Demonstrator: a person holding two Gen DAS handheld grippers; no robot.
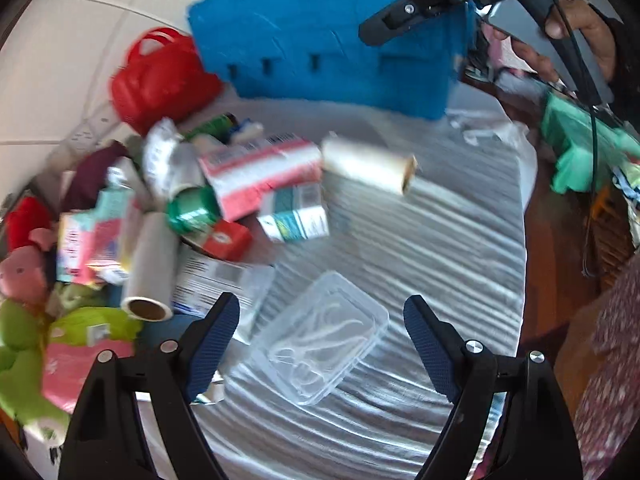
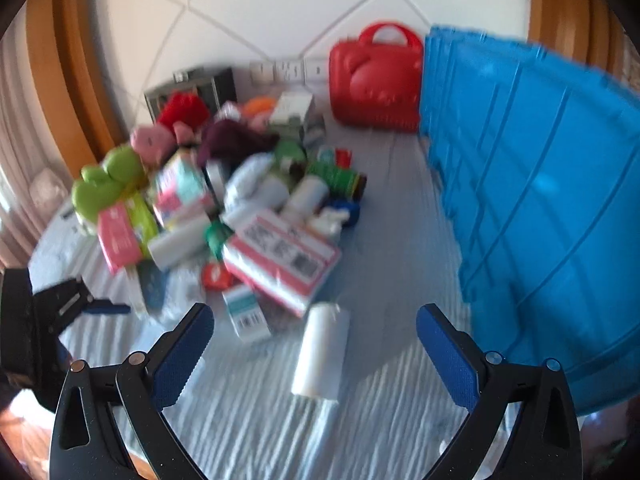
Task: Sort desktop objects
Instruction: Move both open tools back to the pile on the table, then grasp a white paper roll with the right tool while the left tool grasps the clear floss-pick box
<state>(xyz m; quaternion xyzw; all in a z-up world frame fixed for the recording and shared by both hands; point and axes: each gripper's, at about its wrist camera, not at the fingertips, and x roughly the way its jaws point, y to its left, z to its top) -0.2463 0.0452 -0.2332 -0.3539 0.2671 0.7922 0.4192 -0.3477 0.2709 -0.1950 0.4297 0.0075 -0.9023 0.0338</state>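
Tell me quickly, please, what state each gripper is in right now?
Left gripper: open, holding nothing; a clear plastic box lies on the table between its fingers.
Right gripper: open, holding nothing; a white roll lies ahead.

This looks like a room in a home. The white wall [image 2: 280, 4] has a padded, diamond pattern and stands between wooden frames [image 2: 68, 60], with wall sockets [image 2: 286, 70] low on it. A table with a striped grey cloth [image 1: 420, 248] carries a heap of household things: soft toys [image 2: 108, 178], small cardboard boxes [image 1: 260, 176], paper rolls [image 1: 150, 268]. Behind them stand a red plastic case [image 2: 376, 80] and a big blue plastic crate [image 2: 540, 184]. Beside the table there is dark wooden floor [image 1: 560, 280].
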